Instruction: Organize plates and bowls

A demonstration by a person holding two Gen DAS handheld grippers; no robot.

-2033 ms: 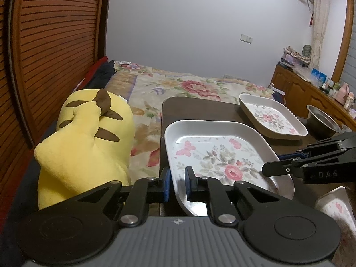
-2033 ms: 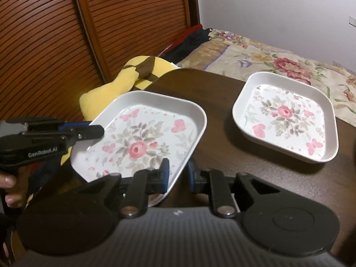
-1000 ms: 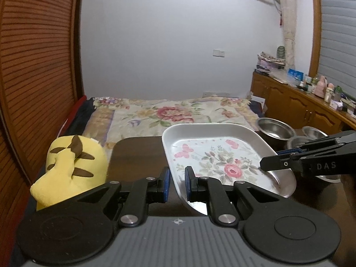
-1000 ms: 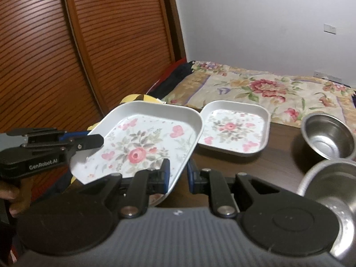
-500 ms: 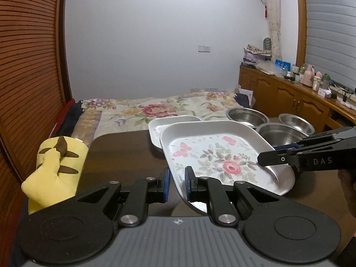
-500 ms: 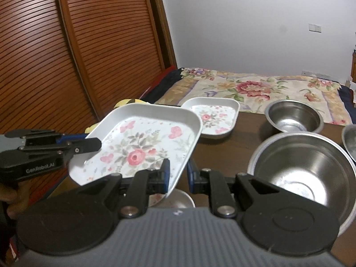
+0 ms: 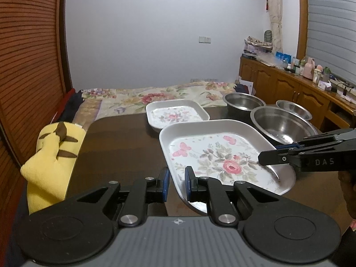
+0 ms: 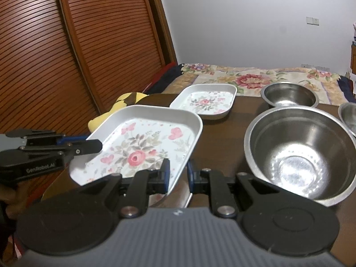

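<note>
plate (image 7: 222,155) held off surface (image 7: 120,142) | left gripper (image 7: 176,183) and right gripper (image 8: 178,174) jaws each pinch opposite rims | second plate (image 8: 204,101) lies ahead, beyond it | you carry forward

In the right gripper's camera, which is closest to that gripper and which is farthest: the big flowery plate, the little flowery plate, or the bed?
1. The big flowery plate, pinched between the right gripper fingers.
2. The little flowery plate, farther back on the table, middle.
3. The bed, beyond the table's far edge.
</note>
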